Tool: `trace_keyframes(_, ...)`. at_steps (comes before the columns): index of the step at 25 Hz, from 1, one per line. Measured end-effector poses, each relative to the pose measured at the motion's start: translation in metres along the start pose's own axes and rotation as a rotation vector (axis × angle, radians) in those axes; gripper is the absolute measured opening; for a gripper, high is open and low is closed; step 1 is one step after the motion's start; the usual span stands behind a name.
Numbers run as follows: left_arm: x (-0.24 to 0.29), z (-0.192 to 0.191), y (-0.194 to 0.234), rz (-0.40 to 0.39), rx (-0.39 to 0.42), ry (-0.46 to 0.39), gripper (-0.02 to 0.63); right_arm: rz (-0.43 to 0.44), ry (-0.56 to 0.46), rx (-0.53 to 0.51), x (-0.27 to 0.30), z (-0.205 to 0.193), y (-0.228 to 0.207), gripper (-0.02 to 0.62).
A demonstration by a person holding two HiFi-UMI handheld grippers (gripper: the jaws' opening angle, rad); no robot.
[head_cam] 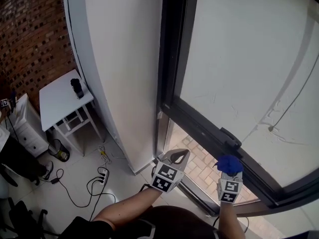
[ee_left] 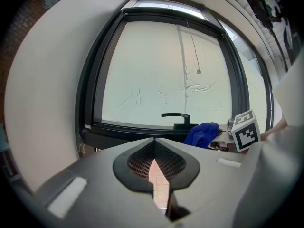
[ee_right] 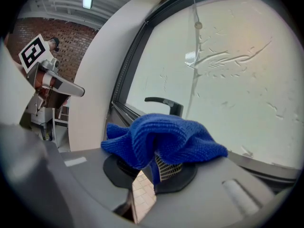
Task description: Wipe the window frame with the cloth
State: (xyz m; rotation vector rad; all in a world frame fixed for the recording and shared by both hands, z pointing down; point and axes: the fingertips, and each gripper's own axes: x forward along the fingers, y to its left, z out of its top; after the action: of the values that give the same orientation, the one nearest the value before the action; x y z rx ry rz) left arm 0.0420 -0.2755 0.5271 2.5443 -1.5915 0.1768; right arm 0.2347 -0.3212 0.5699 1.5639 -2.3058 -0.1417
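Note:
The black window frame [head_cam: 199, 128] runs across the right half of the head view, with a black handle [head_cam: 230, 137] on its lower bar. My right gripper [head_cam: 230, 170] is shut on a bunched blue cloth [head_cam: 229, 164], held just below that handle. In the right gripper view the cloth [ee_right: 164, 139] covers the jaw tips, with the handle [ee_right: 164, 103] right behind it. My left gripper [head_cam: 180, 155] hangs to the left near the frame's lower corner; its jaws are shut with nothing between them. From the left gripper view [ee_left: 154, 141] I see the cloth [ee_left: 202, 133] beside the handle [ee_left: 178, 118].
A white wall panel [head_cam: 122, 73] stands left of the frame. Further left is a small white table [head_cam: 62, 101] with a dark object [head_cam: 76, 87]. A power strip and cables [head_cam: 102, 176] lie on the floor. A thin cord [head_cam: 294, 101] hangs over the glass.

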Motion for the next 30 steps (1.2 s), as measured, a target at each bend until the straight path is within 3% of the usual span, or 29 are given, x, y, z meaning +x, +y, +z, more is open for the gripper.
trace_keyframes(16, -0.025, -0.010, 0.077, 0.012, -0.010, -0.006, -0.008, -0.029, 0.024, -0.012, 0.051, 0.023, 0.047, 0.054)
trace_keyframes(24, -0.023, -0.016, 0.102, 0.041, -0.037, 0.001, -0.007, 0.034, 0.036, -0.082, 0.081, 0.040, 0.082, 0.054)
trace_keyframes(30, -0.017, -0.009, 0.123, 0.068, -0.019, 0.014, -0.007, 0.052, 0.022, -0.066, 0.099, 0.050, 0.101, 0.054)
